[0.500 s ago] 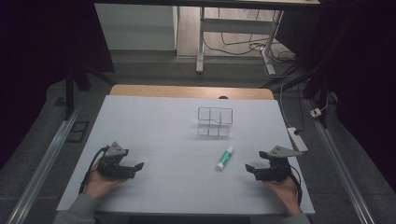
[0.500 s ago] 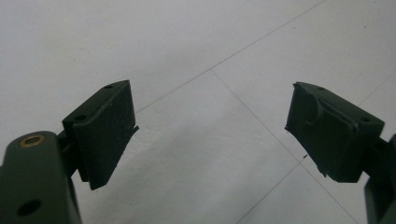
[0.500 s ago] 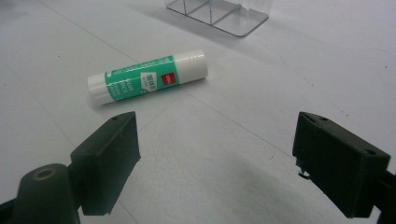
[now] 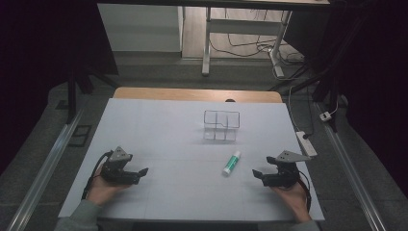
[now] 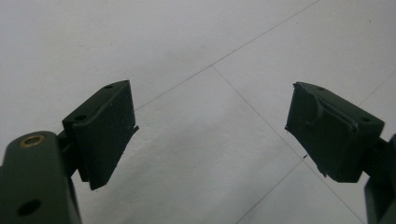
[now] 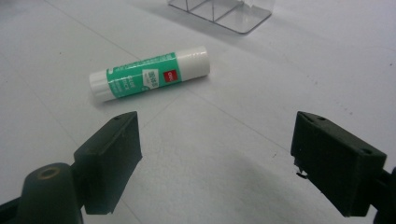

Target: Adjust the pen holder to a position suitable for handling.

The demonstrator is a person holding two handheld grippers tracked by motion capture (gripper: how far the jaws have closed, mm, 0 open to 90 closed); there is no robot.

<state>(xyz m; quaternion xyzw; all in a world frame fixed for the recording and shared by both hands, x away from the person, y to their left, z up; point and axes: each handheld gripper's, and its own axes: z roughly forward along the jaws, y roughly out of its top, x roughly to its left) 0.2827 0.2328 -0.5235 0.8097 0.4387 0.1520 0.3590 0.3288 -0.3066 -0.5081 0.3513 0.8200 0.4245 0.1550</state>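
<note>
While the jaws gape, the glue stick (image 6: 148, 73) lies just beyond them.

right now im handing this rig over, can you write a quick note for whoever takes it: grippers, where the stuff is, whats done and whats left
Left gripper: open, nothing between the jaws, low over bare table near the left front.
Right gripper: open, nothing held, near the right front, pointing toward the glue stick.
Glue stick: lying on its side on the white table, apart from both grippers, nearer the right one.
Clear divided box: standing farther back near the table's middle, looks empty.
Done: nothing picked up so far.
Left: probably grasp the glue stick with the right gripper and put it in the box, but that is a guess from the layout.
</note>
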